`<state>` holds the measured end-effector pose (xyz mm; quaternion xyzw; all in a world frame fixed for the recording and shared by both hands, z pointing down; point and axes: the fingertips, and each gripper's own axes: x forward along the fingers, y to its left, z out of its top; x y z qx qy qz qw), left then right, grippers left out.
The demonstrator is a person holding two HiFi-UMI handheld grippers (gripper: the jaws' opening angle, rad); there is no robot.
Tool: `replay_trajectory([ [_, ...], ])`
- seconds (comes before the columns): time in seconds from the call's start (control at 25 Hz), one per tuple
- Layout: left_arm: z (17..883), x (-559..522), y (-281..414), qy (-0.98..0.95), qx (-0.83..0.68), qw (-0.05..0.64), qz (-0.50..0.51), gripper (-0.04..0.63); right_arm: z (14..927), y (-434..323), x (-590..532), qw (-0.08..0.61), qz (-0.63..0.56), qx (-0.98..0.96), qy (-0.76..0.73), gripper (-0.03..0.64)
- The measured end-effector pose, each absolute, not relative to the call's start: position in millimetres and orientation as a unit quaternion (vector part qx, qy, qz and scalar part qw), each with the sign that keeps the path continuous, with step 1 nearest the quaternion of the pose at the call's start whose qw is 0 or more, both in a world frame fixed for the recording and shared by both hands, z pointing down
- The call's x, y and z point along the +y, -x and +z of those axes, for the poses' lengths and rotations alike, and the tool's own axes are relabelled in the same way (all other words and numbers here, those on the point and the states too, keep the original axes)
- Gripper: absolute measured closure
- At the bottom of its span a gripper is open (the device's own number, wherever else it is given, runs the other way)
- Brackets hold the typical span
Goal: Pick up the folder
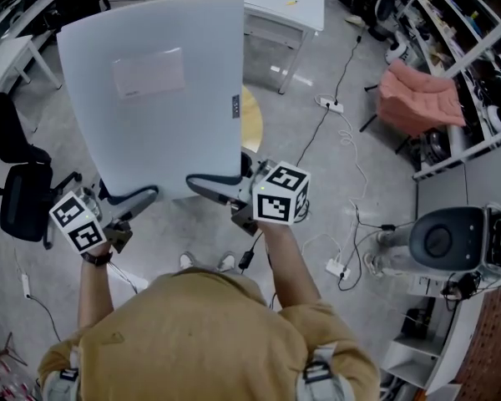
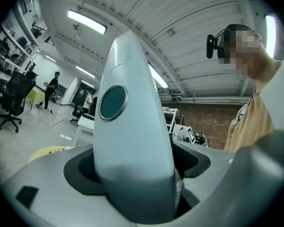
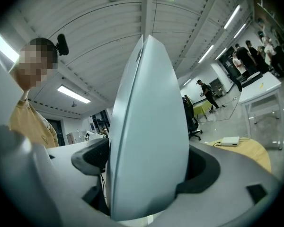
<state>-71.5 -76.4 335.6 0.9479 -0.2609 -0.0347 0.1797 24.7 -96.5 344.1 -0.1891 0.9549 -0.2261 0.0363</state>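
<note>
A pale blue-white box folder (image 1: 154, 90) is held up in the air, flat side toward the head camera, a clear label pocket on its face. My left gripper (image 1: 129, 200) is shut on its lower left edge. My right gripper (image 1: 213, 185) is shut on its lower right edge. In the left gripper view the folder (image 2: 132, 141) rises between the jaws, its spine with a round finger hole facing me. In the right gripper view the folder (image 3: 149, 136) stands edge-on between the jaws.
Below lie a grey floor, a round yellow table (image 1: 250, 122) partly hidden by the folder, a white desk (image 1: 285, 2), black office chairs (image 1: 21, 195), floor cables with power strips (image 1: 331, 104), a pink-draped chair (image 1: 417, 98) and a round grey machine (image 1: 441, 241).
</note>
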Motion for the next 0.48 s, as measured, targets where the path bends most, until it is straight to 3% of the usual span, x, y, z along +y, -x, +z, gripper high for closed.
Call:
replay_trajectory([
  [0.48, 290.4, -66.7, 64.4, -0.958, -0.255, 0.119, -0.054, 0.172, 294.8, -31.4, -84.5, 0.051, -0.154, 0.967, 0.197, 0.217],
])
